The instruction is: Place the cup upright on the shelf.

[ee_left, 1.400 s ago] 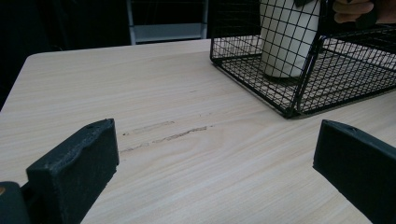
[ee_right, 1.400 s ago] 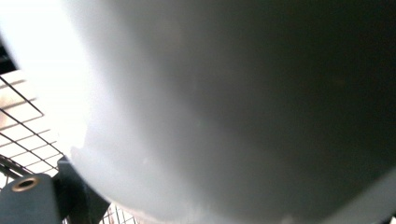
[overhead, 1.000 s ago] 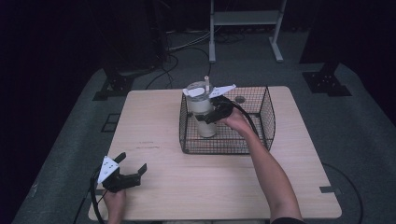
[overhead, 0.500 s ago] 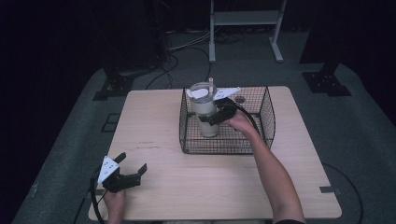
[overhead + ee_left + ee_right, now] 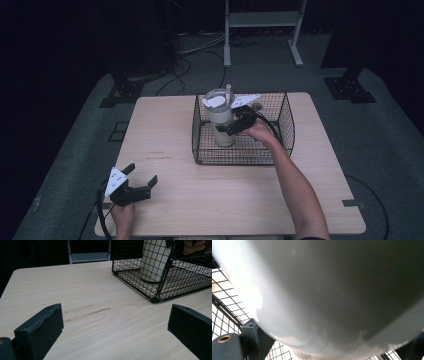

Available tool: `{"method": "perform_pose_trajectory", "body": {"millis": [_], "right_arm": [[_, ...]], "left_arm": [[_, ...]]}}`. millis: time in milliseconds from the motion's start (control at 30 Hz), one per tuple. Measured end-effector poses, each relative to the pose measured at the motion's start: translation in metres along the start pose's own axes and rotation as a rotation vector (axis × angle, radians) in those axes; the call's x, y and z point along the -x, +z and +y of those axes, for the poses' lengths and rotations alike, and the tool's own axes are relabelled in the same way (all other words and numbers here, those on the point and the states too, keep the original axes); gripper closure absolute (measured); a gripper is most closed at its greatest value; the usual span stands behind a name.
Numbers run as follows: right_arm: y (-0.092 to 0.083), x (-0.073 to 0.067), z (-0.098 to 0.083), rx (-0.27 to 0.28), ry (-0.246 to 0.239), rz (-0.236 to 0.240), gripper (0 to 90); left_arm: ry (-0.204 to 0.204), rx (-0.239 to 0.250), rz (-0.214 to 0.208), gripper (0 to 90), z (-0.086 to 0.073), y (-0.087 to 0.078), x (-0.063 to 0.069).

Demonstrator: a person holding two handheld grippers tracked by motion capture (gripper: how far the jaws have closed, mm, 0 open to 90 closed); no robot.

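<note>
- Here, the wire basket sits on the desk near its far edge, slightly toward the far right corner; the same basket appears in the left gripper view at upper right.
- The tumbler, pale, with a lid and straw, stands upright inside the basket at its left wall; seen through the mesh in the left gripper view.
- The right gripper reaches into the basket, its jaws clamped around the tumbler's body; in the right gripper view the tumbler presses close between both jaws.
- The left gripper rests at the desk's near left corner, well apart from the basket; its jaws stand wide apart with nothing between them, bare wood showing in the gap.
</note>
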State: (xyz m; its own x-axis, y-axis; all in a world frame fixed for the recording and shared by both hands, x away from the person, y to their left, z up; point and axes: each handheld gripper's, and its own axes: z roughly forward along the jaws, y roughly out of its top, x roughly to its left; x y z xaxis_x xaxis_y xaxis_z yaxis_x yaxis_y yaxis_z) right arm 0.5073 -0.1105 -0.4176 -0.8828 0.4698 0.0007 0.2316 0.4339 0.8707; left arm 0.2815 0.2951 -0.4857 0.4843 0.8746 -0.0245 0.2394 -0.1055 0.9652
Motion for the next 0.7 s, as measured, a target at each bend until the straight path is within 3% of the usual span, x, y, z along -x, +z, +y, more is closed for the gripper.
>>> {"method": "perform_pose_trajectory", "body": {"millis": [200, 700], "right_arm": [[-0.006, 0.002, -0.005, 0.015, 0.017, -0.006, 8.0], [-0.015, 0.001, -0.007, -0.015, 0.011, 0.000, 7.9]], "left_arm": [[0.003, -0.001, 0.001, 0.0, 0.000, 0.000, 0.000], [0.002, -0.004, 0.003, 0.0, 0.000, 0.001, 0.000]]}}
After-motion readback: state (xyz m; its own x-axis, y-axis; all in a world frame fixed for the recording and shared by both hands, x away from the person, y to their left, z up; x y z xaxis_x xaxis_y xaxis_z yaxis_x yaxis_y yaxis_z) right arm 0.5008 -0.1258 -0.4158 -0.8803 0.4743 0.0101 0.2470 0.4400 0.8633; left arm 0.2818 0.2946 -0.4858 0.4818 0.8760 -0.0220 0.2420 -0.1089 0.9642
